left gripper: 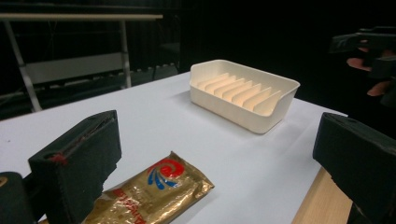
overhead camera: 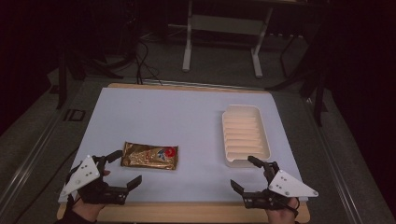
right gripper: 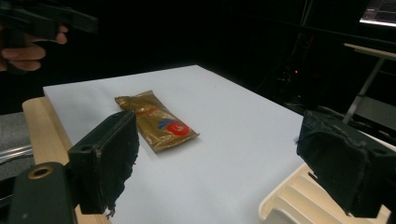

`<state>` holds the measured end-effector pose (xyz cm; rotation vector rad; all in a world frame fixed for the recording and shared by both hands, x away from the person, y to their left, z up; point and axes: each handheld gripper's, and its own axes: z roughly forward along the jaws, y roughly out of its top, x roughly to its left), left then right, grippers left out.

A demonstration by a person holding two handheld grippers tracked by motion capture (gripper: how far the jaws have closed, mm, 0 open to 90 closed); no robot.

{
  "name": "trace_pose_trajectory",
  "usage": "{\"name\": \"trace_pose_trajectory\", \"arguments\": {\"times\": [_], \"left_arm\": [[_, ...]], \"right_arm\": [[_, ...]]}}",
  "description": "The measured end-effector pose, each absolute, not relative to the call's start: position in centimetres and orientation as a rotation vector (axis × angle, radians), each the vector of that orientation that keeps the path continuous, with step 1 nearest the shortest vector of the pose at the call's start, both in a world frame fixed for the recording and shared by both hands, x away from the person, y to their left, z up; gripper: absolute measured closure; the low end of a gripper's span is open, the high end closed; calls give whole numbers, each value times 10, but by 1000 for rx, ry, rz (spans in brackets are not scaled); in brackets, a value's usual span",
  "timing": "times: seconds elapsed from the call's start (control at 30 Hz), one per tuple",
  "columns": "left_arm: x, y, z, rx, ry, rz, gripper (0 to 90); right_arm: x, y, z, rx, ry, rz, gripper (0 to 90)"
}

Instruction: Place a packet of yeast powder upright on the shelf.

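Counter (overhead camera: 187,112): a white sheet over a pale wooden board; the wood shows as a strip along the near edge, under the left hand-held gripper (overhead camera: 122,169) and the right hand-held gripper (overhead camera: 243,173), and as a thin line at the far edge.
Floor (overhead camera: 219,65): grey, beyond and to both sides of the counter.
Rail (overhead camera: 32,154): a pale metal strip on the floor, left of the left hand-held gripper.
Table frame (overhead camera: 222,28): white legs and crossbar, standing on the floor well beyond the counter.
Cables (overhead camera: 142,63): dark, trailing over the floor left of the frame.
Stands (overhead camera: 303,70): dark legs at the far right.
Light: dim; the room's edges fall into black.
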<state>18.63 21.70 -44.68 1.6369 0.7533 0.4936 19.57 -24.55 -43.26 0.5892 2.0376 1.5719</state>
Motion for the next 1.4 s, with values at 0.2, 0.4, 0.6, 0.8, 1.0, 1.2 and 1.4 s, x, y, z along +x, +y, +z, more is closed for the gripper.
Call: {"name": "trace_pose_trajectory", "arguments": {"times": [0.2, 0.4, 0.6, 0.8, 1.0, 1.2, 1.4], "left_arm": [[207, 229, -450, 1594, 834, 470, 32], [223, 232, -447, 1622, 863, 490, 52], [235, 235, -466, 1700, 969, 500, 117], [245, 245, -487, 1730, 1070, 499, 224], [254, 252, -499, 1761, 1128, 485, 258], [262, 258, -514, 1802, 1196, 457, 307], [267, 259, -526, 1851, 1244, 417, 386]], "right_arm": [[194, -244, -431, 604, 2055, 1555, 128], [196, -243, -431, 635, 2077, 1531, 129], [195, -242, -431, 610, 2073, 1536, 127], [192, -239, -429, 590, 2032, 1580, 112], [191, -235, -430, 582, 2054, 1574, 112], [193, -236, -431, 607, 2063, 1565, 113], [193, -234, -432, 602, 2076, 1560, 113]]}}
